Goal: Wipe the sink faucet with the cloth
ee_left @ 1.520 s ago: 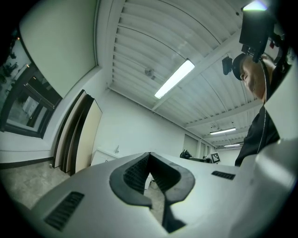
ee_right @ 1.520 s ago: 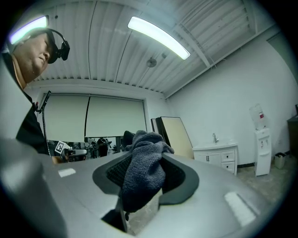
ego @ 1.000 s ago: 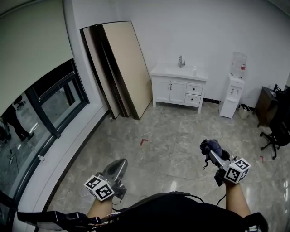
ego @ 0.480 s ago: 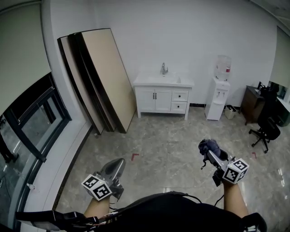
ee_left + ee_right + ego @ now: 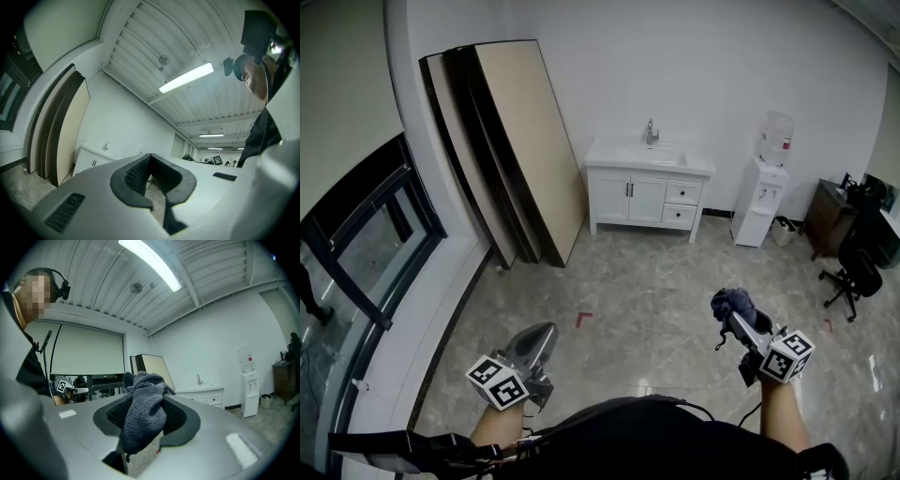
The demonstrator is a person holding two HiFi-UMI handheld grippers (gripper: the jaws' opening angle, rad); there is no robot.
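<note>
Faraway sink faucet point(image 5: 651, 131) across tiled floor point(image 5: 656, 281); right tongs point(image 5: 728, 310) clenched on grey cloth point(image 5: 143, 411) (left tongs point(image 5: 543, 335) closed, empty).

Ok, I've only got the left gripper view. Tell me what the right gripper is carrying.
Observer: The right gripper is shut on a dark grey cloth, bunched between its pads.
Operator: Give me the floor ahead.
Observer: One red mark lies on the tiles between us and the white vanity.
Operator: Now tell me what's right of the vanity.
Observer: A water dispenser stands against the wall, apart from it.
</note>
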